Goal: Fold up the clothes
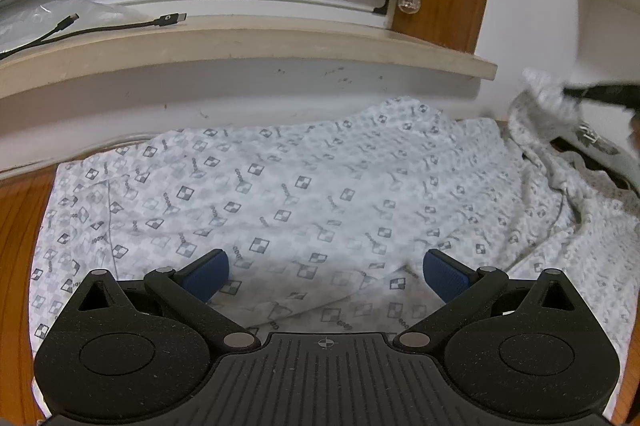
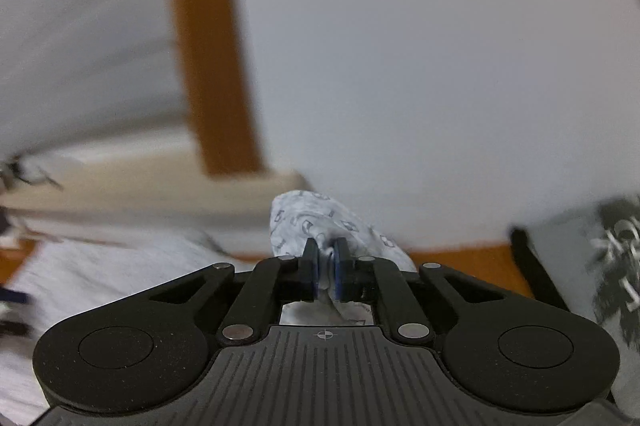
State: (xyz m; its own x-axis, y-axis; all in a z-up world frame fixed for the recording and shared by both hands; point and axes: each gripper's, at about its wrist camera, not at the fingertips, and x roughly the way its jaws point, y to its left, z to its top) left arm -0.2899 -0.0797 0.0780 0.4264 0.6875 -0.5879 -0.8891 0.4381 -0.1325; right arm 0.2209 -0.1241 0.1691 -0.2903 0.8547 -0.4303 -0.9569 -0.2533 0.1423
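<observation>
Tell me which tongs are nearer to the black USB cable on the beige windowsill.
Left. The left tongs hover open over the white patterned garment, below the black USB cable. The right tongs grip cloth further right.

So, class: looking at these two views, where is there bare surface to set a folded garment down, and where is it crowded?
Bare wooden tabletop shows only as a strip left of the patterned garment, below the wall. The windowsill is free right of the black cables. The middle is covered by the garment; the right side is crowded with its lifted corner, pinched in the right gripper, and a grey printed garment.
</observation>
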